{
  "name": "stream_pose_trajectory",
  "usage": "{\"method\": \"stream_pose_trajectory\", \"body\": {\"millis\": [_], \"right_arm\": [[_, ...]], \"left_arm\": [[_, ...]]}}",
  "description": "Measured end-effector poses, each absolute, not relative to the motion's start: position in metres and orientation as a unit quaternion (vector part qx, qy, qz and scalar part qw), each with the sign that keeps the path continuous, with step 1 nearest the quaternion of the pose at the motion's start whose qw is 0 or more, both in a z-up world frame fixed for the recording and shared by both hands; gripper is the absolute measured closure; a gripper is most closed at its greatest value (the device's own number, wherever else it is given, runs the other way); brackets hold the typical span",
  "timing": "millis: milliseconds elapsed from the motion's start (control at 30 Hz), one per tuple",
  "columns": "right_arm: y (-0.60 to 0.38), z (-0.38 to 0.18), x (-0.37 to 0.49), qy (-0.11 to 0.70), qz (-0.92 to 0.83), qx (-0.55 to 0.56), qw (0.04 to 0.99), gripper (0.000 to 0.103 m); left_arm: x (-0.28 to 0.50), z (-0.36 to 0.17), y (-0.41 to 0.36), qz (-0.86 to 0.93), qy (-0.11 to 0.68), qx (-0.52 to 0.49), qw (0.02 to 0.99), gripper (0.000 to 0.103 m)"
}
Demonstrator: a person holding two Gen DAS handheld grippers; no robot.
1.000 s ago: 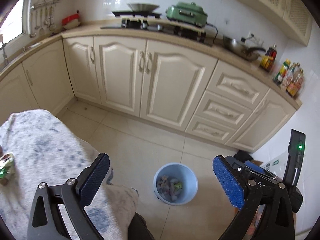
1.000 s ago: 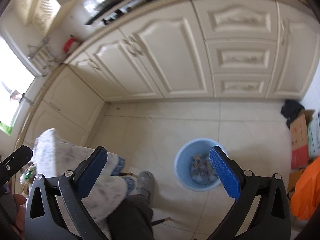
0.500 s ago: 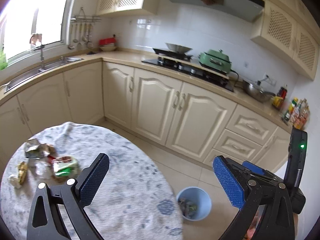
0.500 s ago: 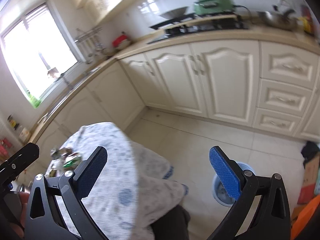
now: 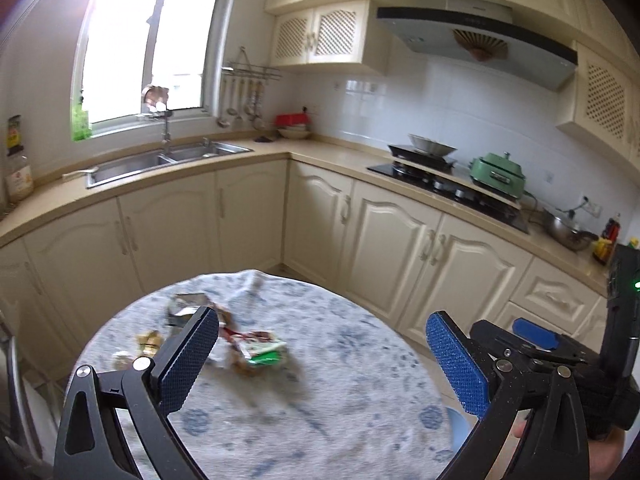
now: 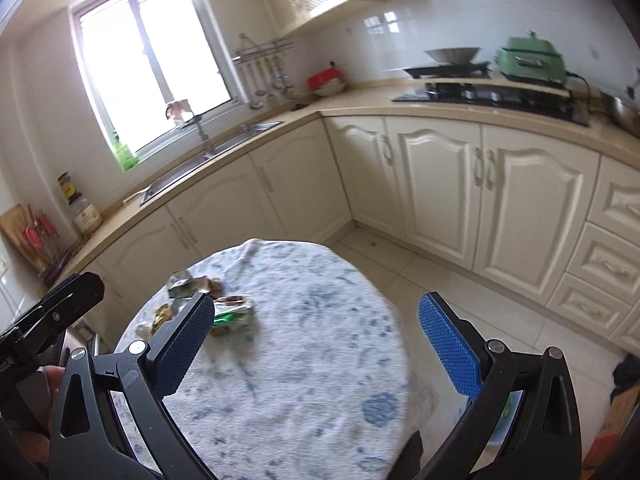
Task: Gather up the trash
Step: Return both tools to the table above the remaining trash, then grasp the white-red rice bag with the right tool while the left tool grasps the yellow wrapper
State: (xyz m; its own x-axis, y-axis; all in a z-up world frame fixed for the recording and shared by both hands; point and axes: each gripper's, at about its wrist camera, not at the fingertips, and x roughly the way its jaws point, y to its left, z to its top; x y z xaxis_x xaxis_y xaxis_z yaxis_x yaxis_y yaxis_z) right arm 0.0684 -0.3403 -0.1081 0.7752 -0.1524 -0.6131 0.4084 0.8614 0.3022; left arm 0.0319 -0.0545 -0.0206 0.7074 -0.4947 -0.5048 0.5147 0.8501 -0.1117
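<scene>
A heap of crumpled wrappers [image 5: 256, 350] lies on the left part of a round table with a blue-patterned white cloth [image 5: 340, 392]; a green-and-white packet is on top. The same wrappers [image 6: 228, 310] show in the right wrist view on the table [image 6: 312, 360]. My left gripper [image 5: 320, 358] hovers above the table, open and empty, its left pad in front of the heap. My right gripper [image 6: 314, 342] is open and empty too, above the cloth to the right of the heap. A sliver of the blue bin [image 5: 458, 428] peeks out past the table's right edge.
Cream cabinets [image 5: 400, 248] wrap around behind the table, with a steel sink [image 5: 160, 162] under the window and a hob with a green cooker [image 5: 496, 174]. Tiled floor [image 6: 460, 292] lies to the right of the table. A hand holds the other gripper at left [image 6: 48, 312].
Both views have swung up from the floor and the blue bin to the tabletop. The wrappers now sit near the left pads, and the bin has almost dropped out of sight.
</scene>
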Motion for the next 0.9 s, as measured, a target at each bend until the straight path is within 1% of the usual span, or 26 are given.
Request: {"method": "stream_pose_trajectory", "body": {"millis": [200, 433, 667, 900], "right_arm": [[-0.291, -0.099, 0.100, 0.305, -0.121, 0.164, 0.930, 0.000], [-0.244, -0.105, 0.140, 0.324, -0.081, 0.117, 0.935, 0.000], [-0.225, -0.126, 0.177, 0.357, -0.064, 0.092, 0.927, 0.000], [-0.220, -0.149, 0.208, 0.387, -0.057, 0.084, 0.916, 0.000]], "left_arm": [[0.016, -0.021, -0.013, -0.218, 0.256, 0.014, 0.942, 0.001], [0.024, -0.033, 0.025, -0.166, 0.273, -0.004, 0.948, 0.001], [0.053, -0.047, 0.041, -0.130, 0.305, -0.014, 0.943, 0.001], [0.101, -0.063, 0.049, -0.114, 0.329, -0.015, 0.937, 0.001]]}}
